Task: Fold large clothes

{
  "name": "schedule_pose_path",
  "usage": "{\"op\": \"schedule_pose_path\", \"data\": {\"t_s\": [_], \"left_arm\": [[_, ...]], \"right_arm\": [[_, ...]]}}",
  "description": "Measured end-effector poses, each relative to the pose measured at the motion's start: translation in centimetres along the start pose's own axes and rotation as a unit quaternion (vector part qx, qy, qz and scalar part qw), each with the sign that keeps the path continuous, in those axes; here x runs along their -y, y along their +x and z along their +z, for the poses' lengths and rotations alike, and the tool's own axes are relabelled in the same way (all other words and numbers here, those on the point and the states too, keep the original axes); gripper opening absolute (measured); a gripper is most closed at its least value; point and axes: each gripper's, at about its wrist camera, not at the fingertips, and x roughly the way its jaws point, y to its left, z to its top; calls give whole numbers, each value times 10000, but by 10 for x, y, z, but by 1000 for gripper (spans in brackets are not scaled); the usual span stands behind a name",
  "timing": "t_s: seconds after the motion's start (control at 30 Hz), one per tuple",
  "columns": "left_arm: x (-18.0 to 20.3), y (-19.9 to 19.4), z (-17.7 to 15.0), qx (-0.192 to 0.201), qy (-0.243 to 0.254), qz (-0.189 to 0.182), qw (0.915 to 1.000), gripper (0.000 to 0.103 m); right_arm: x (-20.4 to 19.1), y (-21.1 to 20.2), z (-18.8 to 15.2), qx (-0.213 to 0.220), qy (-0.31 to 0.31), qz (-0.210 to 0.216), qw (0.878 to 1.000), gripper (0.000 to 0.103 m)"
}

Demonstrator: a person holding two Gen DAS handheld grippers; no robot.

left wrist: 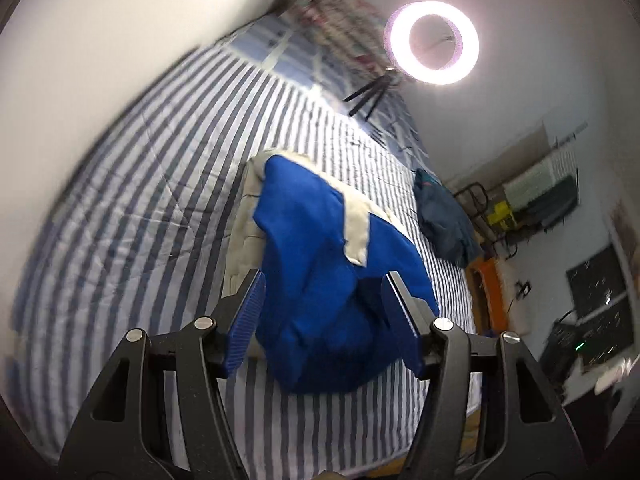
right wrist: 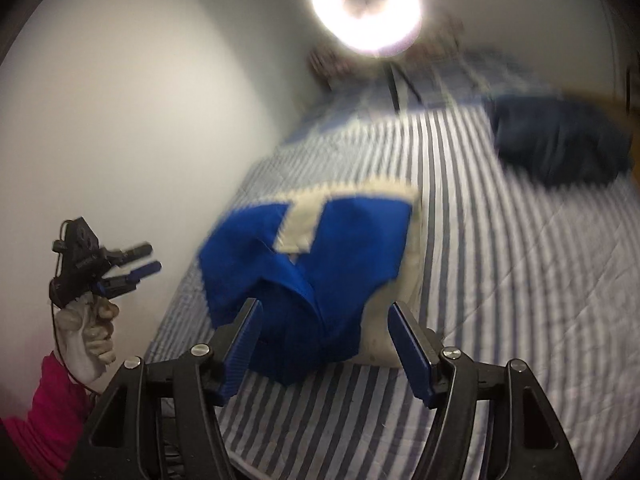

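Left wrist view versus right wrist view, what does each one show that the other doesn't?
Only the left wrist view shows the cluttered room corner with an orange item beside the bed. Only the right wrist view shows the gloved hand holding the left claw, plus a pink sleeve. Both show the blue-and-cream garment, striped bedspread, ring light and dark garment.

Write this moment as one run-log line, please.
left gripper: open, empty | right gripper: open, empty | blue garment: bunched on striped bed
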Motion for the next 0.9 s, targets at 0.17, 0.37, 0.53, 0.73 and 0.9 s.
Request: {"op": "schedule_pose_path", "data": {"t_s": [0.17, 0.37, 0.53, 0.73, 0.9], "left_arm": [[-23, 53, 13, -327, -190, 165, 9992, 62], [-50, 90, 8, -622, -526, -171, 9965, 6], [-40, 89, -2, -639, -515, -277, 9962, 0], [-31, 70, -27, -699, -344, -385, 9962, 0], [-65, 104, -39, -1018, -576, 97, 9931, 0]], "right_arm": [[18, 54, -8, -358, 224, -77, 9991, 64], [40, 95, -12, -788, 376, 12, 9962, 26], [43, 93, -8, -766, 620, 575, 9935, 0], [55, 51, 1, -402, 928, 1409, 9848, 0], [70, 99, -26, -1125, 973, 545, 9874, 0]]}}
